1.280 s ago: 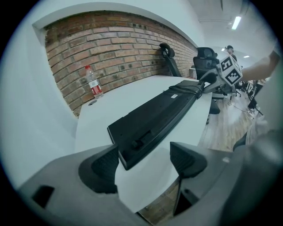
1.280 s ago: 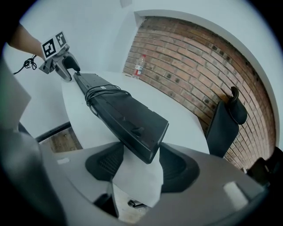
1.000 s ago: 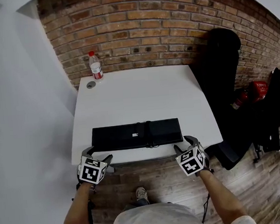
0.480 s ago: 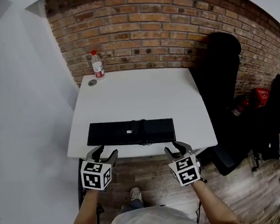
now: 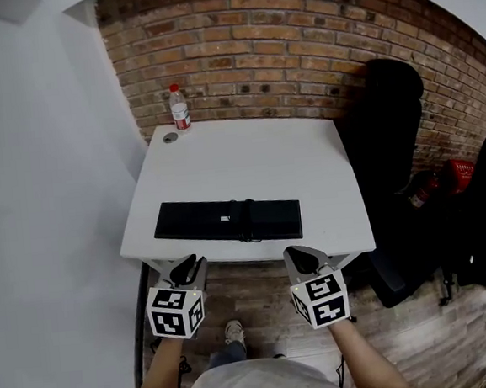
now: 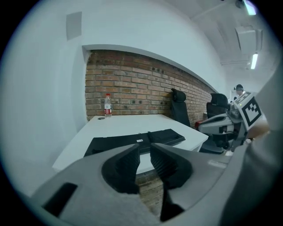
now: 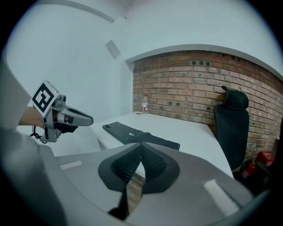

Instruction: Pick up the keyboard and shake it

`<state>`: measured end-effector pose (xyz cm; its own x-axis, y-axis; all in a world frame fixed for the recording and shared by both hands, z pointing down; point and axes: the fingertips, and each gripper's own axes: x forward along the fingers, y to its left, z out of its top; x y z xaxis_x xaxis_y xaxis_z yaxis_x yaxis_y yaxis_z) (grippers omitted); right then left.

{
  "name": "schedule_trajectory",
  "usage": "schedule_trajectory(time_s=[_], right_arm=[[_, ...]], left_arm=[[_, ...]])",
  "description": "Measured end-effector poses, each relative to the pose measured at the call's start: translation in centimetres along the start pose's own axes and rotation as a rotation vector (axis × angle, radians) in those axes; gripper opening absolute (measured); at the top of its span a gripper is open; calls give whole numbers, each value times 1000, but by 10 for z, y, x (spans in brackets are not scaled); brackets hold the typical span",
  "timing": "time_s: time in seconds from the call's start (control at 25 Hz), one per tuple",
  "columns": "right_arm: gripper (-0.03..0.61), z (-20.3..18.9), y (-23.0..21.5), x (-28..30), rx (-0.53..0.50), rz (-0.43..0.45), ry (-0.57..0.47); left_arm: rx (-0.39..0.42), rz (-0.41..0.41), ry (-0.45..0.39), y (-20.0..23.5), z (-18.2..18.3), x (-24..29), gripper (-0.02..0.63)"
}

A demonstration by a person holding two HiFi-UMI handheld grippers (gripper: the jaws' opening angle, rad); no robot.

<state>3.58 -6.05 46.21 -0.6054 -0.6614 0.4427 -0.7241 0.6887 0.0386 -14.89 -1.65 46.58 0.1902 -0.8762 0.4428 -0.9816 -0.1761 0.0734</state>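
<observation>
Though the head view hides it, left tongs (image 6: 145,149) just closing to an empty slit, right tongs (image 7: 141,146) just closed, empty

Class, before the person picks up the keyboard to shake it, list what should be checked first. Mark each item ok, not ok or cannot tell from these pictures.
1. Keyboard lies flat on the table, in plain view: ok.
2. Left gripper open wide enough for the keyboard: not ok. Its jaws have just been closing to a narrow gap, with nothing between them.
3. Right gripper open: not ok. It is shut and empty.
4. Grippers at the keyboard's ends: not ok. Both hang in front of the table's near edge, touching nothing.
5. Bottle out of the way: ok. It stands at the far corner.
</observation>
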Motion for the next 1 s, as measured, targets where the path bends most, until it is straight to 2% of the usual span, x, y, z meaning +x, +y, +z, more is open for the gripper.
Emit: schedule_trajectory(time_s=[0.16,0.44,1.0], right_arm=[[5,-1,5,-8,18,28,-3],[5,-2,8,-15,31,47,-15],[5,-6,18,-15,32,71,-9]], left_arm=[[-22,20,-15,-8,1,-11,-6],[-49,5,-35,-19,11,-14,-6],[-67,1,-21,-20,0,-18,-6]])
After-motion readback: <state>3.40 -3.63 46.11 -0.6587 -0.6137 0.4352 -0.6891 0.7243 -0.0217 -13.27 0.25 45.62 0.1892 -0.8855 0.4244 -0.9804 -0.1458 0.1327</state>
